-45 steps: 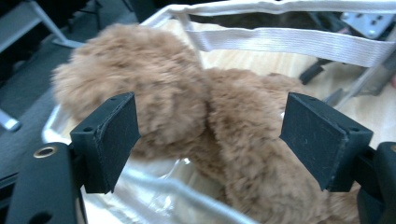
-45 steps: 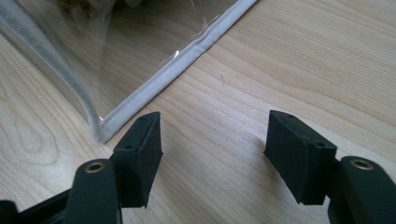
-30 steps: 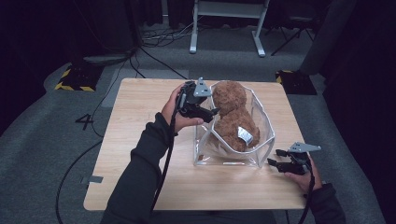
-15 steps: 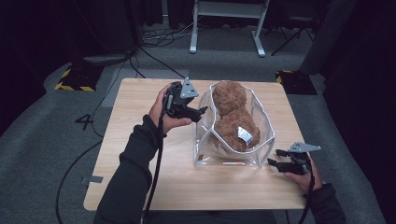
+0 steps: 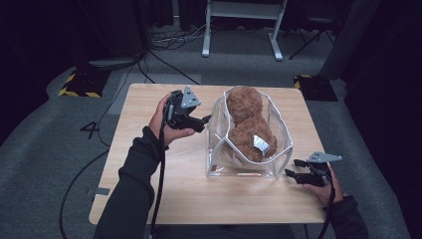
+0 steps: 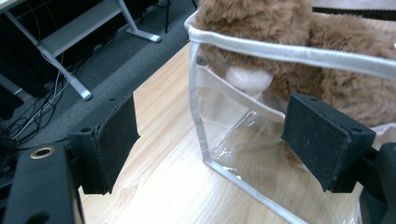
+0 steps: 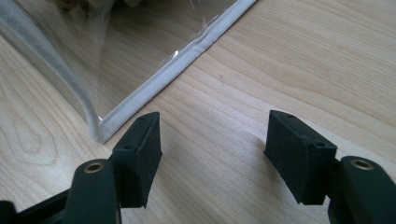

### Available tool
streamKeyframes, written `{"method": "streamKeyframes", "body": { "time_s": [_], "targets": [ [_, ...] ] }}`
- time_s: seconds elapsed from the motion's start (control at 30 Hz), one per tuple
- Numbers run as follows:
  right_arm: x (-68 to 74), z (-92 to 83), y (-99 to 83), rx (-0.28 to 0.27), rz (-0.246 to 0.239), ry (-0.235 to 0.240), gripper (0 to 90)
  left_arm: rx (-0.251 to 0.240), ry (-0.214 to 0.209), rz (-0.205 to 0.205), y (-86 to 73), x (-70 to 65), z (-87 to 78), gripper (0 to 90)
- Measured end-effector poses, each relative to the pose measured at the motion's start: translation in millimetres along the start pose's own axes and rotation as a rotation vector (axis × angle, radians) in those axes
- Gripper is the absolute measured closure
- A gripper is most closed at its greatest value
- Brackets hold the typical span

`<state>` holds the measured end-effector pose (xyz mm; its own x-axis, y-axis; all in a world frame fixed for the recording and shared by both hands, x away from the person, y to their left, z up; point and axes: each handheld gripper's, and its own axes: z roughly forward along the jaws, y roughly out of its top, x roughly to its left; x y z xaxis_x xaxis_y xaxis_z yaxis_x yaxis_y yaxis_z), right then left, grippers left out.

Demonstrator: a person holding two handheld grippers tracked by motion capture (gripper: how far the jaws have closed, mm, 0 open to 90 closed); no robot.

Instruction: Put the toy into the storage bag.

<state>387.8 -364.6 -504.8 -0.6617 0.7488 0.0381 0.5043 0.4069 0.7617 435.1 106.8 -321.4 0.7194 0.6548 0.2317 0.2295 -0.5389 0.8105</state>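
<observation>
Teddy bear [image 5: 249, 124] in a clear bag [image 5: 278, 167] on the desk [image 5: 149, 149].
Left claw [image 5: 205, 119] gapes wide just beside the bag; right claw [image 5: 291, 169] rests wide, empty, at its corner.

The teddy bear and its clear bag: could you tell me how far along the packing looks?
Done: the teddy bear lies inside the clear bag. In hand: nothing; the left gripper and the right gripper are open beside it. Left: the bag's top gapes unclosed.

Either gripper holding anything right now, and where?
Nothing held. Left gripper is open beside the bag; right gripper is open over the table.
</observation>
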Motion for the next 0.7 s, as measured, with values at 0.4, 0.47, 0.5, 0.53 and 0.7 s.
{"method": "streamKeyframes", "body": {
  "time_s": [0.4, 0.47, 0.5, 0.53, 0.7],
  "targets": [
    [0.1, 0.1, 0.0, 0.0, -0.004, -0.002, 35.7, 0.035, 0.027, -0.015, -19.3, 3.3, -2.7, 18.3],
    [0.2, 0.2, 0.0, 0.001, -0.005, -0.002, 35.7, 0.043, 0.031, -0.013, -22.2, 4.3, -2.8, 18.3],
    [0.3, 0.2, 0.0, 0.001, -0.006, -0.002, 35.6, 0.045, 0.034, -0.014, -23.8, 4.3, -2.7, 18.2],
    [0.5, 0.3, 0.0, 0.001, -0.008, -0.003, 35.6, 0.05, 0.036, -0.015, -25.5, 4.6, -2.7, 18.2],
    [0.8, 0.3, 0.1, 0.002, -0.01, -0.004, 35.3, 0.066, 0.043, -0.023, -35.4, 6.5, -2.5, 18.3]
  ]
}}
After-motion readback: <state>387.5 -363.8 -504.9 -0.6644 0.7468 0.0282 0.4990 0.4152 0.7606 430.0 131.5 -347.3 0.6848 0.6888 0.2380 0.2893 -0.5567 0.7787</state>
